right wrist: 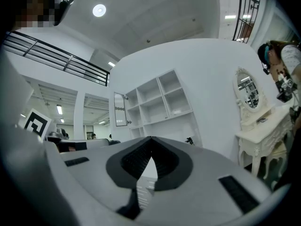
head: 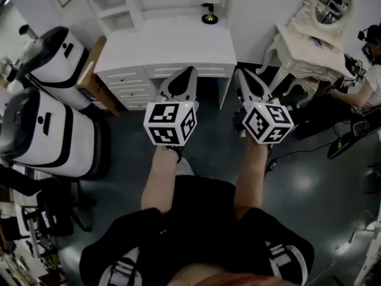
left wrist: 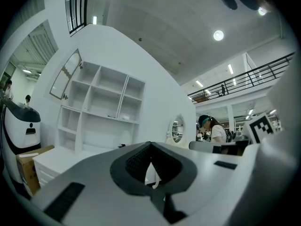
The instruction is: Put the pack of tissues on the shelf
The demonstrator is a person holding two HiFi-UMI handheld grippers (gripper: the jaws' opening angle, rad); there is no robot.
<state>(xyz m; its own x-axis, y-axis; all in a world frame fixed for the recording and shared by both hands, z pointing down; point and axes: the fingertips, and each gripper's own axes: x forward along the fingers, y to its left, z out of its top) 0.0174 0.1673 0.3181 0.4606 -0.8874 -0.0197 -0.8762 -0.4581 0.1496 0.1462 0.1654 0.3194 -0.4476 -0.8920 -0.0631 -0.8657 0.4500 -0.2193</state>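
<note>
Shelf (left wrist: 101,100) tiers, seemingly three, gripper-view only

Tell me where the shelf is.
In the head view the white shelf stands at the top, at the left end of the white desk, ahead of the left claw.

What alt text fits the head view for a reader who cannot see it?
Seen from above, a person holds the left gripper and right gripper side by side, jaws together and empty, pointing at a white desk with a shelf at its back. An ornate dressing table stands to the right; no pack of tissues is in view.
</note>
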